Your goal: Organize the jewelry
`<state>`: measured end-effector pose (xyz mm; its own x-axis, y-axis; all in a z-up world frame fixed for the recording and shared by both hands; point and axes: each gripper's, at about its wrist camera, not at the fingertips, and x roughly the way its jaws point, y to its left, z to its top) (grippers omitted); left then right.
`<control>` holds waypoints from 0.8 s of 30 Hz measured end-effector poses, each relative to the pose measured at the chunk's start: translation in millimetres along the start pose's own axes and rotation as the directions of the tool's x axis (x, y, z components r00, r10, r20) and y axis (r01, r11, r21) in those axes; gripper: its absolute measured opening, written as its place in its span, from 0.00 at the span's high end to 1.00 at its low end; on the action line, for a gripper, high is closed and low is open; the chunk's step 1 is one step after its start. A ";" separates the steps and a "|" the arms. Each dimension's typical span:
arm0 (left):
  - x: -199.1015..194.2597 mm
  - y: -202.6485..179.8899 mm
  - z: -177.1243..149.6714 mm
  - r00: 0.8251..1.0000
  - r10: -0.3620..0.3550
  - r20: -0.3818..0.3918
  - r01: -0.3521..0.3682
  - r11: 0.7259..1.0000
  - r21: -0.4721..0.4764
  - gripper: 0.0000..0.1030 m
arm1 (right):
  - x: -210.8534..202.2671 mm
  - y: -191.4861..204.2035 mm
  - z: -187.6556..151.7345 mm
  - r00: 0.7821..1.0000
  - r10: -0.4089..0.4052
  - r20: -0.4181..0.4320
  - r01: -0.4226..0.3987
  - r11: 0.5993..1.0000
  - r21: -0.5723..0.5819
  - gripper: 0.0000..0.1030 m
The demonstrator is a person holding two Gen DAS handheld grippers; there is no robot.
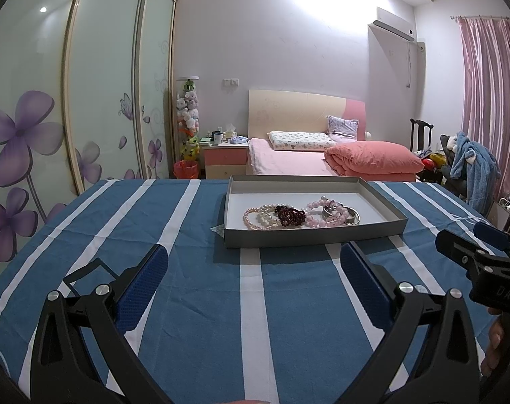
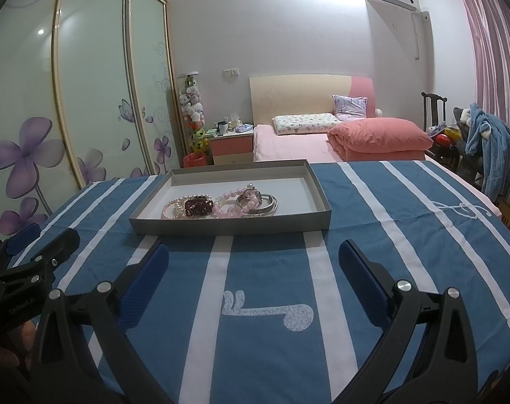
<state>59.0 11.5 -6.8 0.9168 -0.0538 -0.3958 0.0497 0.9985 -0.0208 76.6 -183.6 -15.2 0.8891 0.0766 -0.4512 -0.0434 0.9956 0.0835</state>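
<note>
Left wrist view, blue striped surface [image 1: 187, 303], grey tray [image 1: 308, 235] at 12 o'clock, bed [image 1: 288, 163] beyond, "DAS" on right hand-held gripper [image 1: 463, 245], both hand-held grippers spread wide, left hand-held gripper [image 1: 255, 266] empty.

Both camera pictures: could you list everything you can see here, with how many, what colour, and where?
Shallow grey cardboard tray: one, on the striped cloth, ahead of both claws.
Bead bracelets: several in a tangled pile in the tray; pale pink pearl strands, a dark red bead bracelet, a pink glossy bead bracelet.
Silver metal bangles: at least two, right end of the pile.
Blue and white striped tablecloth: one, covering the table.
Pink bed: one, behind the table, with a folded coral quilt.
Flower-printed wardrobe doors: left wall.
Pink curtain: right.
Left claw: black with blue pads, open, holding nothing.
Right claw: same, open, holding nothing.
</note>
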 end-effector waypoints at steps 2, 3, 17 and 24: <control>-0.3 0.2 -0.1 1.000 0.000 0.001 0.000 1.000 0.001 0.02 | -0.1 0.0 -0.2 1.000 0.000 0.000 0.000 1.000 0.000 0.04; 0.0 0.1 0.1 1.000 0.000 0.001 0.000 1.000 0.000 0.02 | -0.3 0.0 -0.6 1.000 0.000 0.000 0.000 1.000 0.001 0.04; -0.2 -0.2 1.5 1.000 0.005 0.004 -0.005 1.000 0.000 0.02 | -0.2 -0.1 0.3 1.000 0.000 -0.001 0.000 1.000 0.001 0.04; -0.3 -0.5 2.6 1.000 0.006 0.005 -0.006 1.000 0.002 0.02 | -0.2 -0.4 1.0 1.000 0.000 -0.001 0.000 1.000 0.002 0.04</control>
<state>59.7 11.0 -4.3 0.9192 -0.0482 -0.3909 0.0453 0.9988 -0.0165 76.8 -184.1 -14.3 0.8888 0.0762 -0.4519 -0.0423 0.9955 0.0847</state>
